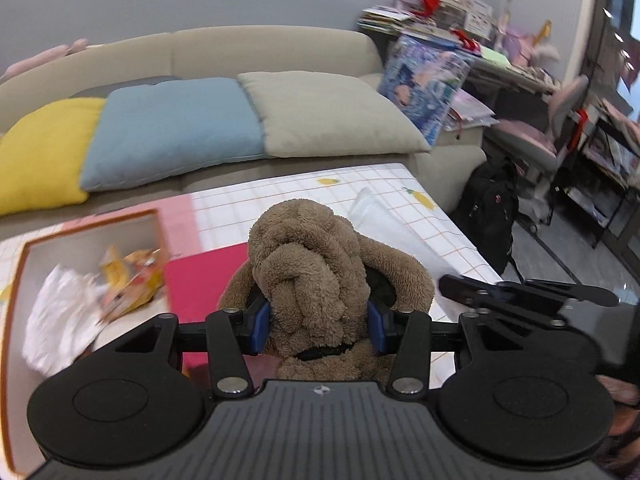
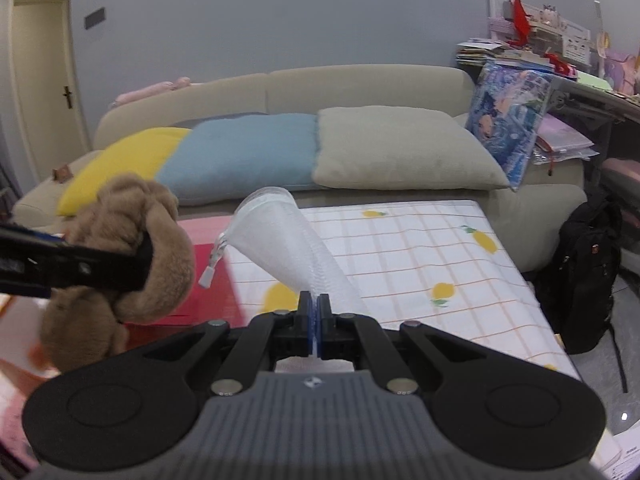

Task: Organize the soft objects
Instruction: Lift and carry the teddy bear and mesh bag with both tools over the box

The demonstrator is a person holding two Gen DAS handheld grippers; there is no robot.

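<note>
**Both jaws loaded, carrying toward the box**

You are holding a plush (image 1: 316,280) in the left gripper (image 1: 318,326): its jaws are standing about half open, blue pads pressing into the brown fur on either side, so the toy's head is bulging up above the jaws and its body is hanging below them. In the right wrist view the same plush is showing to the left of your right jaws, clear of the surface (image 2: 420,248).

Your right gripper (image 2: 319,314) is pinching fully shut on a white mesh bag (image 2: 280,240). The bag is fanning out ahead of and above the jaws, its open mouth pointing away, with a drawstring and tag dangling to its left.

Judging by this, you are in the carry step: both soft things are picked up and neither is stowed yet. An open box (image 1: 92,236) is sitting ahead and to the left of the left jaws, already holding a white cloth and some yellow wrappers.

If the box is the target, the next move is calling for you to bring the left jaws over its opening before you spread them, keeping the plush's dangling body clear of the rim. Keep the right jaws off to the side meanwhile, since the two grippers are running close together.
</note>
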